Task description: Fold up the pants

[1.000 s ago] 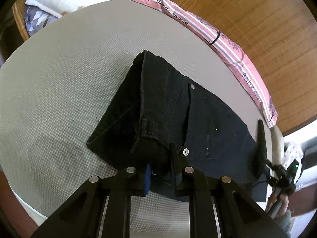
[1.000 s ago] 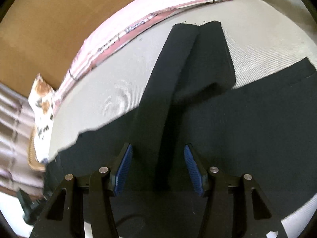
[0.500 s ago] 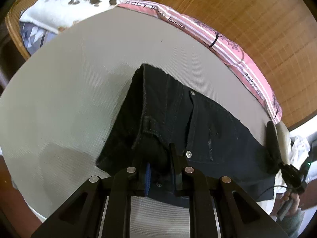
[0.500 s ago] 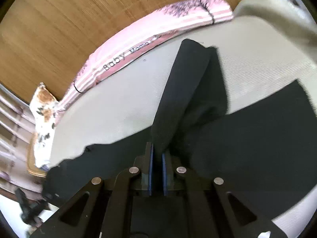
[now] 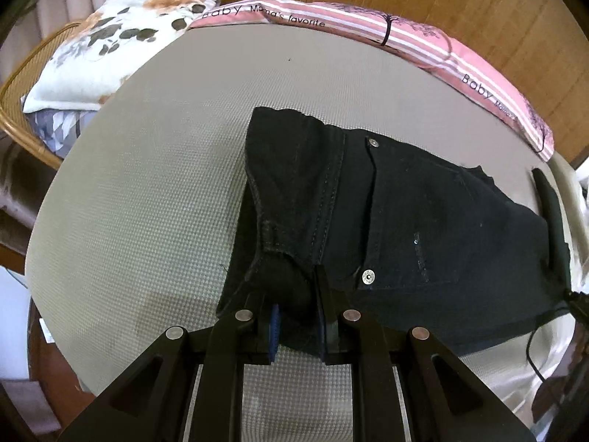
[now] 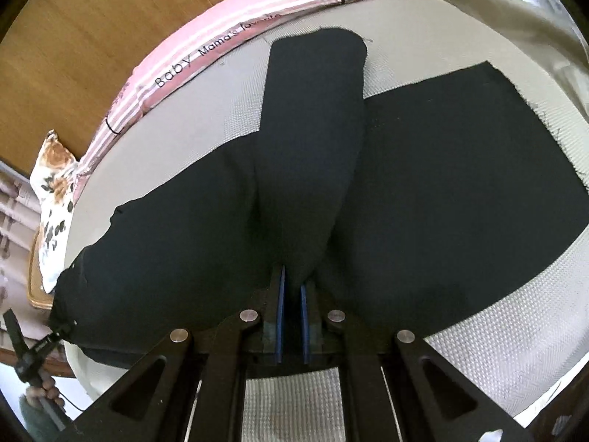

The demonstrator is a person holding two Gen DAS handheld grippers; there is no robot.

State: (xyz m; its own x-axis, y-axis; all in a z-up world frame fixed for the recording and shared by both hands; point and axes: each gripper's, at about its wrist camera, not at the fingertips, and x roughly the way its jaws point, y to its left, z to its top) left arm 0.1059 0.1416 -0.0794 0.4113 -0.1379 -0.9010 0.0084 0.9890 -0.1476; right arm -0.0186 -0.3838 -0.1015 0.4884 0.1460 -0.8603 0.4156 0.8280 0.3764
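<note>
Black pants (image 5: pixel 405 221) lie across a beige mat (image 5: pixel 165 202). In the left wrist view their waistband with two metal rivets is nearest, and my left gripper (image 5: pixel 296 316) is shut on a bunched corner of that waistband. In the right wrist view the legs of the pants (image 6: pixel 441 184) spread over the mat (image 6: pixel 497 339). One leg rises as a raised fold up to my right gripper (image 6: pixel 292 287), which is shut on its fabric. The left gripper (image 6: pixel 22 335) and the hand holding it show at the far left edge there.
A pink striped cloth (image 5: pixel 386 33) with printed lettering runs along the mat's far side against a wooden wall. A floral pillow (image 5: pixel 121 33) rests on a wicker chair (image 5: pixel 14 118) at the left. The mat's right edge drops off onto pale bedding (image 6: pixel 497 11).
My right gripper closed on the pant leg and has pulled it across, lifting a fold. My left gripper kept its grip on the waistband while rolling, so the view has tilted.
</note>
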